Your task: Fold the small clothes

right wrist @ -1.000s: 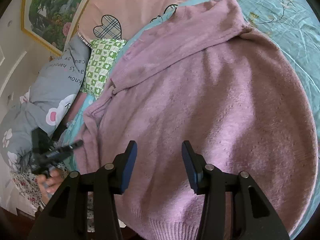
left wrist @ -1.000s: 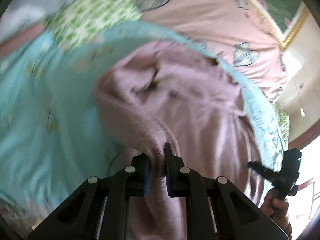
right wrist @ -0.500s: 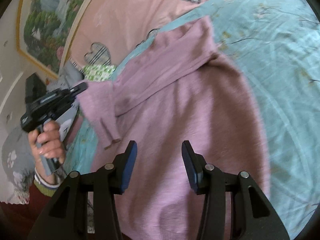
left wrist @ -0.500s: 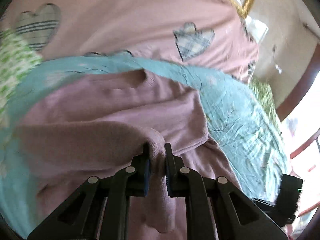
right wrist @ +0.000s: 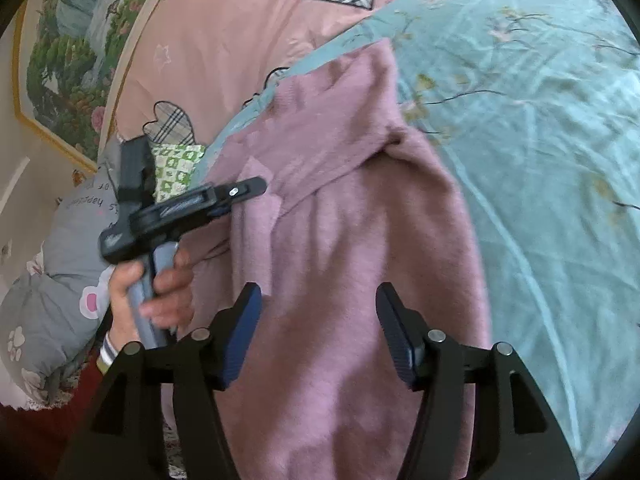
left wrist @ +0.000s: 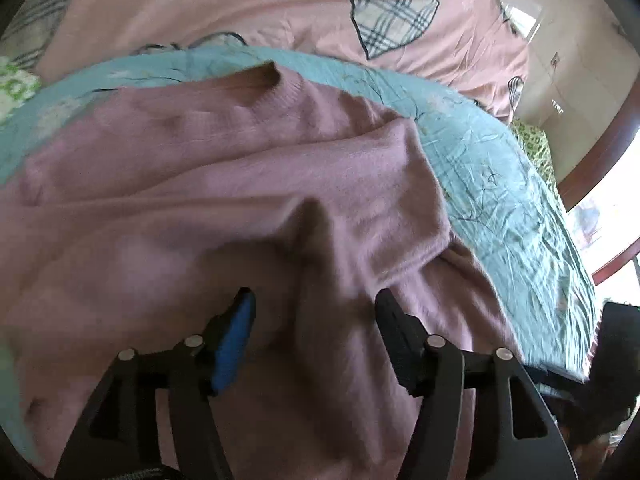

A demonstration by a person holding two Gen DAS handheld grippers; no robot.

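Observation:
A mauve knit sweater (left wrist: 224, 200) lies on a turquoise floral bedspread (left wrist: 500, 184). One sleeve is folded across its body, and a raised ridge of fabric stands just ahead of my left gripper (left wrist: 314, 300). The left gripper is open and empty over the sweater. The sweater also shows in the right wrist view (right wrist: 352, 240). My right gripper (right wrist: 318, 300) is open and empty above the sweater's lower body. The left gripper shows in the right wrist view (right wrist: 256, 186), held by a hand at the sweater's left edge.
A pink quilt (left wrist: 248, 8) with plaid hearts lies behind the bedspread (right wrist: 540, 140). A green checked pillow (right wrist: 176, 164) and a grey cushion (right wrist: 52, 272) sit at the left. A framed landscape picture (right wrist: 76, 52) hangs on the wall. Dark wooden bed frame (left wrist: 592, 160) at right.
My left gripper carried the sleeve over the sweater's body, then opened and let it go. The sleeve now lies folded across. My right gripper stayed open.

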